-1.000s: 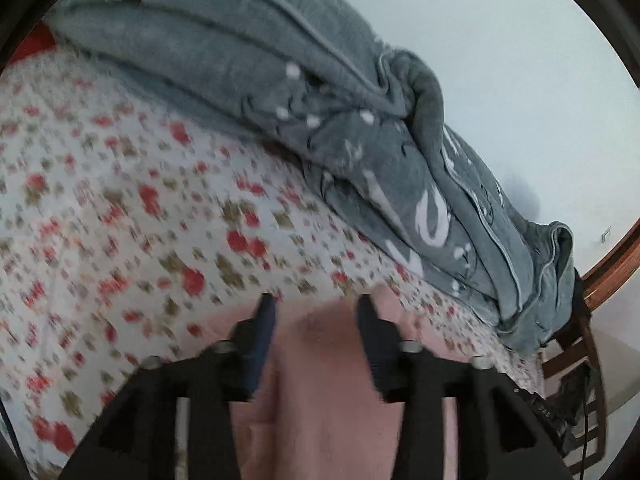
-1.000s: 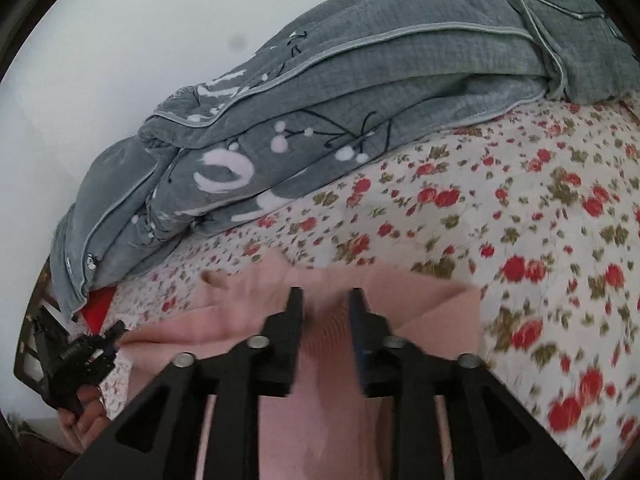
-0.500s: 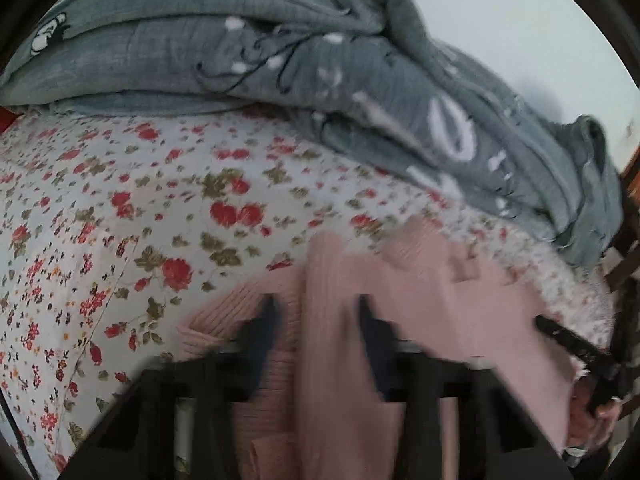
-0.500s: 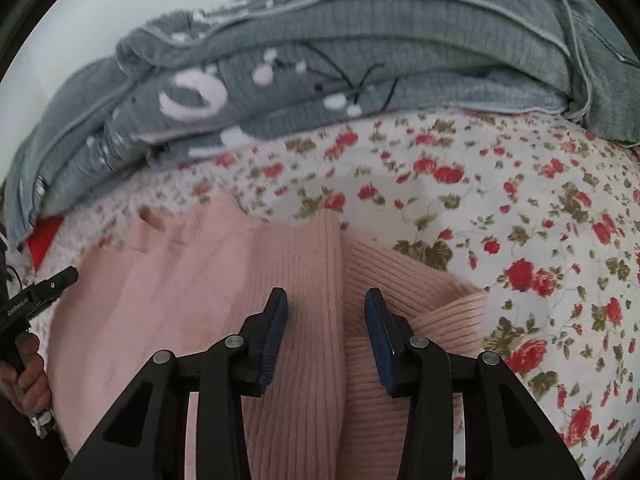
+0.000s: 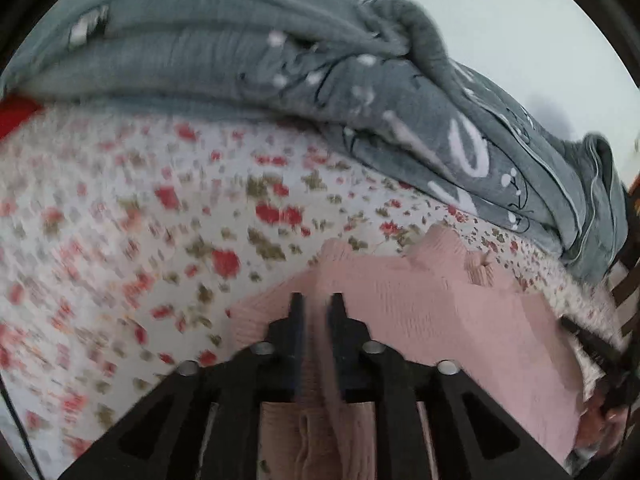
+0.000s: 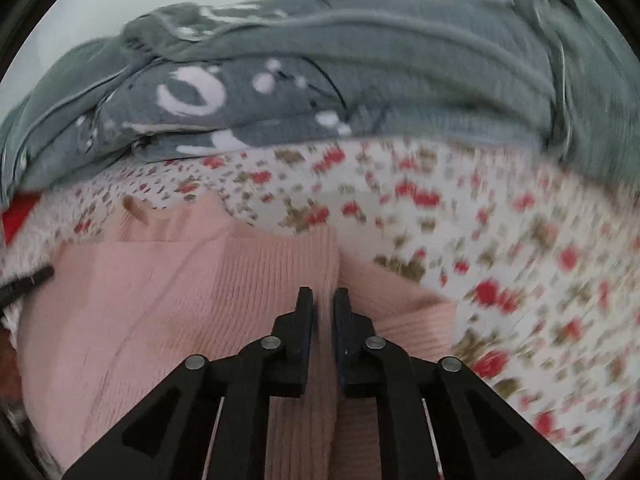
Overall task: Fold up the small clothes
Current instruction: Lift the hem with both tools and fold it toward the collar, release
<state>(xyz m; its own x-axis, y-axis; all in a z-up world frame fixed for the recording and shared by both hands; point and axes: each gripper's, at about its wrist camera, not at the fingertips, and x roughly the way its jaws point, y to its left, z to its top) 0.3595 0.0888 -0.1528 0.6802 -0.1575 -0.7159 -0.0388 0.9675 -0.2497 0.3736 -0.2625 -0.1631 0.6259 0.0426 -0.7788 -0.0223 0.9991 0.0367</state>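
Observation:
A small pink ribbed knit sweater (image 5: 432, 312) lies on the flowered bed sheet (image 5: 120, 220). My left gripper (image 5: 317, 312) is shut on a raised fold at the sweater's left side. In the right wrist view the same pink sweater (image 6: 180, 300) spreads to the left, and my right gripper (image 6: 322, 308) is shut on a fold at its right side. The sweater's collar (image 6: 172, 216) points toward the blanket. The other gripper shows at each view's edge (image 6: 28, 280).
A bunched grey blanket (image 5: 360, 92) with white prints lies along the far side of the bed, also in the right wrist view (image 6: 320, 92). A red item (image 5: 16, 116) sits at the left edge. A pale wall is behind. Wooden furniture (image 5: 630, 280) stands at the right.
Both grippers have closed from open onto folds of the pink sweater. Both views are blurred by motion, and the sweater's edges are pulled up.

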